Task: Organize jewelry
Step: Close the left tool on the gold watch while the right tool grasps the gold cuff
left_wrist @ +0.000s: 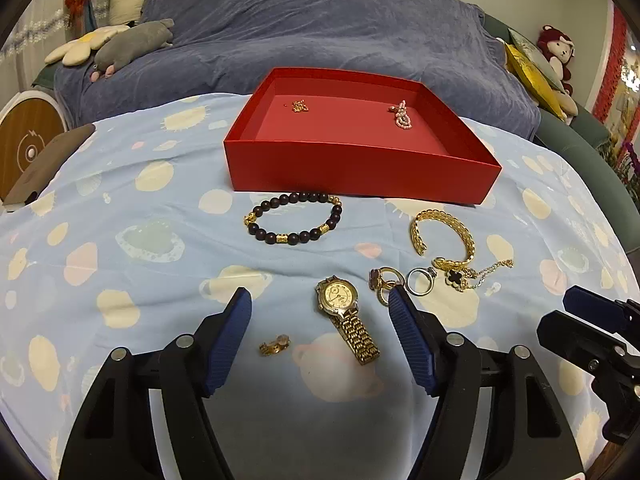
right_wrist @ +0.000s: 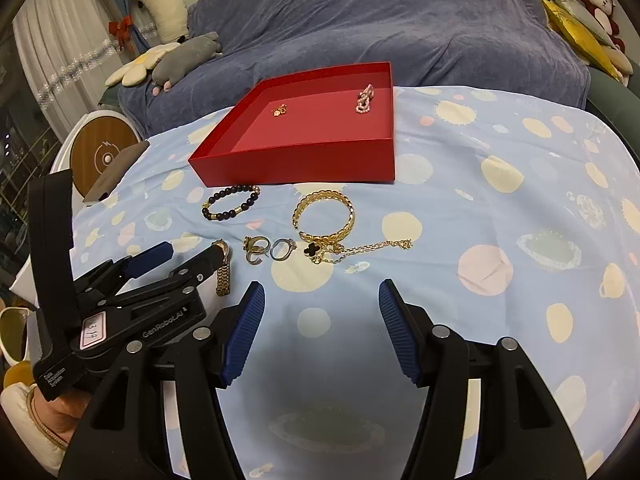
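From the left wrist view, you are holding the left gripper [left_wrist: 320, 300] low over a blue spotted cloth [left_wrist: 120, 220], its blue pads standing wide apart and gripping nothing. A gold watch [left_wrist: 346, 312] is lying between the fingertips, its face nearer the right pad, not touched by either. A small gold earring [left_wrist: 275, 345] is lying just left of the watch band. Beyond the right pad, gold rings [left_wrist: 385, 280], a silver ring [left_wrist: 420, 281] and a clover chain [left_wrist: 468, 274] are sitting close together. Farther off are lying a dark bead bracelet [left_wrist: 296, 218] and a gold bangle [left_wrist: 442, 238]. Behind them a red box [left_wrist: 360, 164] is holding a gold charm [left_wrist: 299, 106] and a pink bead piece [left_wrist: 402, 115]. The right gripper [left_wrist: 592, 316] is showing at the right edge.

From the right wrist view, you are holding the right gripper [right_wrist: 322, 300] with its pads wide too, only bare cloth [right_wrist: 500, 200] between them. The left gripper [right_wrist: 192, 251] is reaching in from the left, one fingertip over the watch [right_wrist: 223, 276]. The rings [right_wrist: 256, 249], bangle [right_wrist: 326, 216], bracelet [right_wrist: 230, 202] and box [right_wrist: 300, 164] are lying ahead.
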Motion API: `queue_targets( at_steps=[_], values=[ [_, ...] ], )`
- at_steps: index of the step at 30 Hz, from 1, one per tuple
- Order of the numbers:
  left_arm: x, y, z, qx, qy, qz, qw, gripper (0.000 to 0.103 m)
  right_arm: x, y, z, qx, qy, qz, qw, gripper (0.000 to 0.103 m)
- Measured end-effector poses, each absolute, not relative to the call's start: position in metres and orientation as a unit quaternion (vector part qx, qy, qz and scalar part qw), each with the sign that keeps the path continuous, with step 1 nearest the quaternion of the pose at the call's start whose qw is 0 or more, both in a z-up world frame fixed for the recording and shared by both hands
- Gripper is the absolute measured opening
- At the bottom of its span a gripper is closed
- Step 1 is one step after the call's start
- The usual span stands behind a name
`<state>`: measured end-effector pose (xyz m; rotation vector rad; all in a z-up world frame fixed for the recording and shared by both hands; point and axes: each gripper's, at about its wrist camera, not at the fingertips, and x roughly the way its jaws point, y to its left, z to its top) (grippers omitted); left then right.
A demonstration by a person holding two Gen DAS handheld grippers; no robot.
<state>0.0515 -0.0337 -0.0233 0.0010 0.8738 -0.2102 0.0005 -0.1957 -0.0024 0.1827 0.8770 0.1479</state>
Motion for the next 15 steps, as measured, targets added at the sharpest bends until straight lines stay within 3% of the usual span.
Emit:
queue_targets(
  at_steps=[10, 12, 15],
  values=[
    [0.057, -0.041, -0.040, 0.018, 0.436, -0.100, 0.894, 0.034, 0.003, -0.198, -0.003, 0.089, 0.424, 0.070, 0.899, 0.057],
    [0.057, -0.040, -0.040, 0.015, 0.436, -0.103, 0.894, 0.020, 0.005, -0.198, -0.003, 0.089, 0.424, 0.068, 0.899, 0.057],
    [0.057, -0.037, -0.039, 0.010, 0.438, -0.103, 0.893, 0.020, 0.009, -0.198, -0.004, 0.089, 0.424, 0.066, 0.899, 0.057]
  ],
)
